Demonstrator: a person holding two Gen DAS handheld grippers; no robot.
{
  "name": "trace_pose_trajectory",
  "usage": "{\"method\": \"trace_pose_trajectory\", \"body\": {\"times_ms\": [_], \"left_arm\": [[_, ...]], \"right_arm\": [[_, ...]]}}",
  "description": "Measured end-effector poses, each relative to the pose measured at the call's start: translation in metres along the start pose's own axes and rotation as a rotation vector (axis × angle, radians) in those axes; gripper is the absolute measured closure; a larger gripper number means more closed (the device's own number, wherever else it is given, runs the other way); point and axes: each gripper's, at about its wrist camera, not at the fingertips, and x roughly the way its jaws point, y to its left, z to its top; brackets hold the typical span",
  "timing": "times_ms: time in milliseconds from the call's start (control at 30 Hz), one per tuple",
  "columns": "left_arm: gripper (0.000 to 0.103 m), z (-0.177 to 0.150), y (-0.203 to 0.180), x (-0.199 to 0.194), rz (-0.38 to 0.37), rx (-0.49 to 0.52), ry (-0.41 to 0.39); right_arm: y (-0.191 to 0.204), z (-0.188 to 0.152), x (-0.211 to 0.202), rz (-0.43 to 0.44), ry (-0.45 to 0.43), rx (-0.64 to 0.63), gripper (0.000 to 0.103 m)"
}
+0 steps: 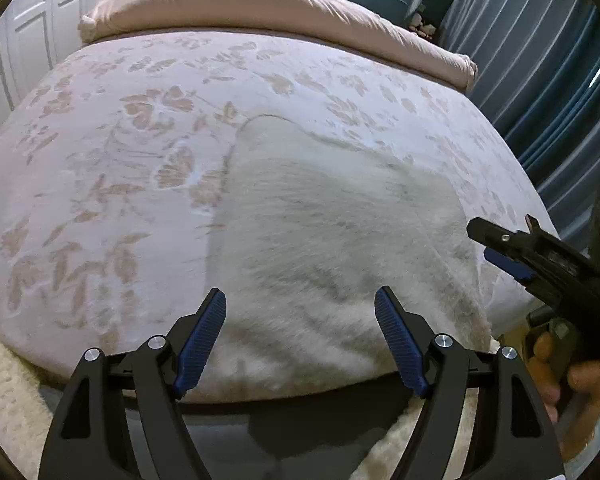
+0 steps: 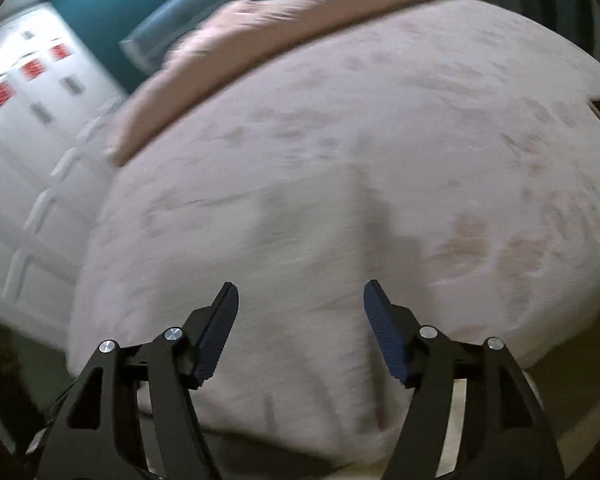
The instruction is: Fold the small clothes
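Left wrist view: left gripper (image 1: pixel 300 300) hangs at 6 o'clock over the near edge of the bed (image 1: pixel 100 160), jaws spread wide, nothing between the blue pads (image 1: pixel 204 332). A pale grey-white garment (image 1: pixel 332 232) lies flat on the floral bedspread, from frame centre down to the near edge, straight ahead of the gripper; its far corner is rounded and points toward 12 o'clock. Fabric looks soft and slightly fuzzy, with shadow patches across the lower half. Right gripper (image 1: pixel 496 248) enters at 3 o'clock, just beside the garment's right edge, black fingers with a blue pad; seen from the side here, so its jaw gap cannot be judged from this view. The hand (image 1: pixel 568 372) holding its grip shows at 4 o'clock. A folded pink duvet (image 1: pixel 260 4) runs across the far end of the bed at 12 o'clock. White wardrobe doors (image 1: pixel 24 40) at 10 o'clock, blue-grey curtains (image 1: pixel 540 60) at 2 o'clock, a cream rug (image 1: pixel 4 392) at 8 o'clock below the bed edge. Right wrist view: heavily motion-blurred. Right gripper (image 2: pixel 298 300) at 6 o'clock, jaws wide apart, holding nothing, above the near part of the bed (image 2: pixel 420 120). The garment cannot be separated from the bedspread in this blur. Duvet (image 2: pixel 260 40) at 11 o'clock, wardrobe (image 2: pixel 40 120) at 9 o'clock.
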Motion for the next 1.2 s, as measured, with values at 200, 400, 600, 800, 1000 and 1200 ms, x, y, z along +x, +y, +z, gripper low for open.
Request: {"method": "trace_pose_trajectory", "body": {"times_ms": [200, 400, 600, 800, 1000, 1200], "left_arm": [[0.029, 0.006, -0.015, 0.027, 0.086, 0.037, 0.019], [0.025, 0.009, -0.017, 0.035, 0.131, 0.059, 0.016], [0.021, 0.005, -0.025, 0.047, 0.209, 0.116, 0.017], [0.019, 0.003, -0.025, 0.048, 0.226, 0.121, 0.017], [0.016, -0.002, -0.029, 0.052, 0.250, 0.134, 0.010], [0.016, -0.001, -0.023, 0.041, 0.235, 0.111, 0.006]], "right_arm": [[-0.004, 0.023, 0.051, 0.025, 0.118, -0.020, 0.085], [0.019, 0.025, 0.020, 0.040, -0.029, -0.137, 0.086], [-0.014, 0.018, 0.067, -0.014, 0.109, -0.046, 0.081], [-0.022, -0.012, 0.001, 0.010, 0.002, 0.048, 0.073], [-0.014, -0.057, 0.037, -0.110, 0.119, -0.079, 0.072], [0.002, -0.042, 0.021, -0.126, 0.061, -0.133, 0.056]]}}
